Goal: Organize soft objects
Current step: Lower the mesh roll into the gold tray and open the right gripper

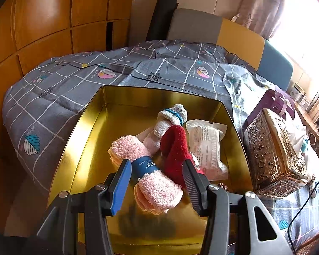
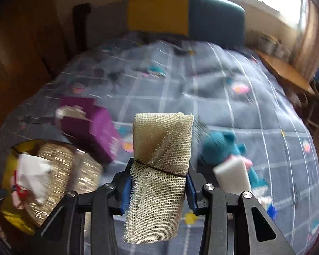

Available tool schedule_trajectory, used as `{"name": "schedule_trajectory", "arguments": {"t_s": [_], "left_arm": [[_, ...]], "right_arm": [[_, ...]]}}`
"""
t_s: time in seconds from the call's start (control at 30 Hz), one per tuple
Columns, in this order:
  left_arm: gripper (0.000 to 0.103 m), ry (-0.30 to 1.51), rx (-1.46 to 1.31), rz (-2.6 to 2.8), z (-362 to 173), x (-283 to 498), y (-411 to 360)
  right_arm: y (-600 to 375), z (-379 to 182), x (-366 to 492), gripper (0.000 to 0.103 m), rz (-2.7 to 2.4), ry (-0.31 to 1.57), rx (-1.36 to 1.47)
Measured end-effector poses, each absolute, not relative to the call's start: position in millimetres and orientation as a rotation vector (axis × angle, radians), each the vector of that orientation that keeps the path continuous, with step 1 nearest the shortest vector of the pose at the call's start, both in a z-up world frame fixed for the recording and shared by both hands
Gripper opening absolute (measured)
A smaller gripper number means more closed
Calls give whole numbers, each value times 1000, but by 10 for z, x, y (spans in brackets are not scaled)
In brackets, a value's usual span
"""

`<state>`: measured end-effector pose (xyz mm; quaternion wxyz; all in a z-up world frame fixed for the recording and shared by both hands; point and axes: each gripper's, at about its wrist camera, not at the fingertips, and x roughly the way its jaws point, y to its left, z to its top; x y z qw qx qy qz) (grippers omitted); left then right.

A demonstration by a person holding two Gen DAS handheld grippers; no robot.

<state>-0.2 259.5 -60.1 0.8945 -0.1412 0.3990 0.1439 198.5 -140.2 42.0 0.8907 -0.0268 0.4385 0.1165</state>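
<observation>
Right tool in our hand grips a roll of beige mesh cloth, tied round with a thin dark band; both pads press its sides and it stands upright between them, above the grey checked quilt of the bed. Just right of it we see a teal knitted toy and a white foam block lying on the quilt, both blurred. Far left lies a purple box, and nearer left an ornate gold tissue box.

Our left tool stands wide over the gold tin, its pads clear of the rolled pink fleece cloth with a blue band that lies between them. Beside that roll we see a red sock, a grey striped sock and a white wrapped packet, all inside the tin.
</observation>
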Motion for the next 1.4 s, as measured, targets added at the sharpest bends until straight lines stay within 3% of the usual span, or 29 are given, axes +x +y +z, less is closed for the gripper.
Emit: {"name": "schedule_trajectory", "arguments": {"t_s": [0.17, 0.3, 0.57, 0.8, 0.83, 1.0, 1.4], "left_arm": [[50, 819, -304, 305, -580, -27, 2666], [50, 799, -310, 332, -527, -63, 2752], [50, 784, -333, 383, -495, -138, 2956], [50, 778, -329, 395, -500, -171, 2987], [50, 775, -325, 394, -493, -172, 2977], [50, 767, -316, 376, -461, -178, 2917], [50, 756, -298, 356, -395, -190, 2814]], "right_arm": [[-566, 784, 1700, 42, 499, 834, -128], [190, 733, 1265, 42, 716, 829, -228], [1229, -82, 788, 42, 961, 986, -342], [1562, -819, 637, 45, 973, 1107, -405], [1562, -878, 609, 46, 976, 1109, -408], [1517, -1003, 568, 73, 959, 1099, -397], [1367, -727, 534, 81, 922, 999, -337]]}}
